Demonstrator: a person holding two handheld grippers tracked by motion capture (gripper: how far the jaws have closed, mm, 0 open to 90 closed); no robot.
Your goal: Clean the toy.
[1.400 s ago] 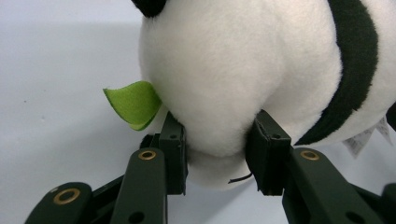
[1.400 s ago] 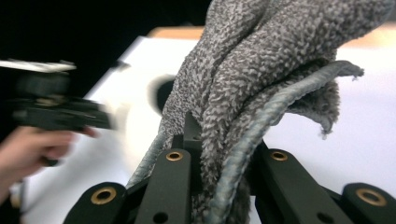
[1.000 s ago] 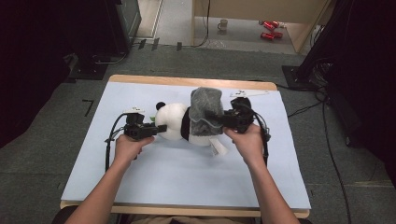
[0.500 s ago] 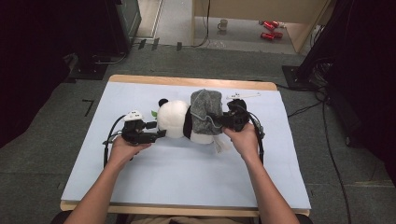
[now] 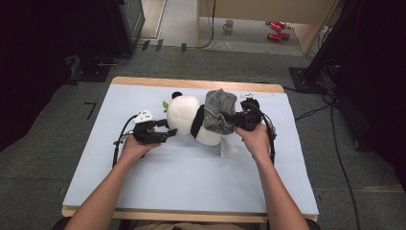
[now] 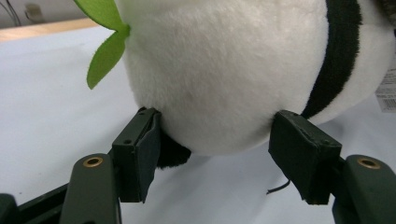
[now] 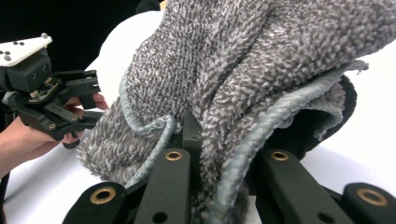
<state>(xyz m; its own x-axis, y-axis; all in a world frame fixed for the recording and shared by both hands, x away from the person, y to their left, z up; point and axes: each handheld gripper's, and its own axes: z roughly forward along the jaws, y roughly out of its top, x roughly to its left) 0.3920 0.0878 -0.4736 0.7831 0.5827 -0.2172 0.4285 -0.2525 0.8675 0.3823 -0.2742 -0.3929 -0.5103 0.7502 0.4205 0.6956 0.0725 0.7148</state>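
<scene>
The left gripper (image 6: 212,154) stands open, its pads straddling the toy panda (image 5: 189,117) lying mid-table; close it low on the head to steady the toy. The right gripper (image 5: 233,118) is clamped on the grey cloth (image 7: 243,84) draped over the panda's body; pull evenly so the hem clears without lifting the toy. The table (image 5: 191,191) has a pale blue cover; beyond lie grey carpet, cables and a mug (image 5: 229,25).

The counter (image 5: 191,191) is evenly lit from above, while the room's sides are lost in darkness. Soft shadows are cast beneath the panda (image 6: 219,74). Nearby tongs are slightly blurred; the grey towel (image 7: 243,70) is rendered sharply.
</scene>
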